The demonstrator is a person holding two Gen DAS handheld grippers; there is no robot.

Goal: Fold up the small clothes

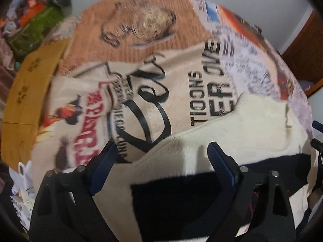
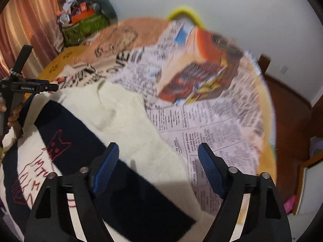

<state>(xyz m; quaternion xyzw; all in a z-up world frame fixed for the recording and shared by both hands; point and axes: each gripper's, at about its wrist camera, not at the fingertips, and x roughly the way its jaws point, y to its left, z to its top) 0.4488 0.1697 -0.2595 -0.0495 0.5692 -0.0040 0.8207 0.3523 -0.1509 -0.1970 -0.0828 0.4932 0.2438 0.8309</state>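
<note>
A small cream sweater [image 1: 232, 125] with a dark navy panel [image 1: 173, 201] lies spread on a round table. My left gripper [image 1: 161, 147] hangs open over the sweater's cream upper edge, with only cloth showing below the blue pads. In the right wrist view the same sweater [image 2: 125, 117] shows its navy band [image 2: 76, 129] with a red stitched cat [image 2: 57, 145]. My right gripper [image 2: 158, 147] is open above the spot where cream and navy meet, near the sweater's right edge. The left tool's black body [image 2: 30, 86] and the hand on it [image 2: 14, 115] are at the far left.
A printed cloth with newspaper text and pictures [image 2: 212, 121] covers the table. A mustard-coloured fabric [image 1: 26, 92] lies at its left rim. Beyond are a green bag with clutter [image 2: 84, 28], a curtain [image 2: 30, 20], a yellow loop [image 2: 184, 13] and wooden floor [image 2: 286, 111].
</note>
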